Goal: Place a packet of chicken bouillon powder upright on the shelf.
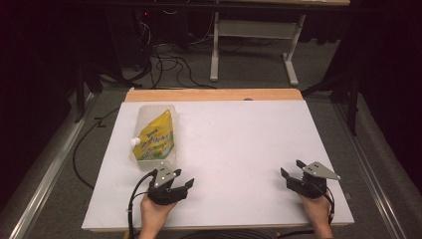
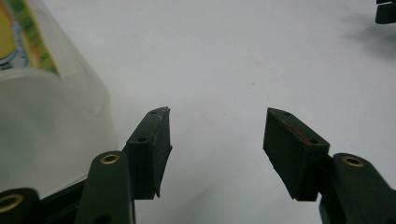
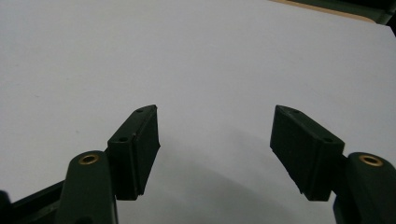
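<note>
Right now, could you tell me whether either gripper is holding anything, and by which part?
Nothing is held. The left gripper and right gripper are open over bare table; the pouch lies untouched in its clear container.

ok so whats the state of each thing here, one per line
left tool: open, nothing between its jaws
right tool: open, nothing held
yellow spout pouch: lying in the tub, white cap on
clear plastic tub: on the table, no lid
</note>
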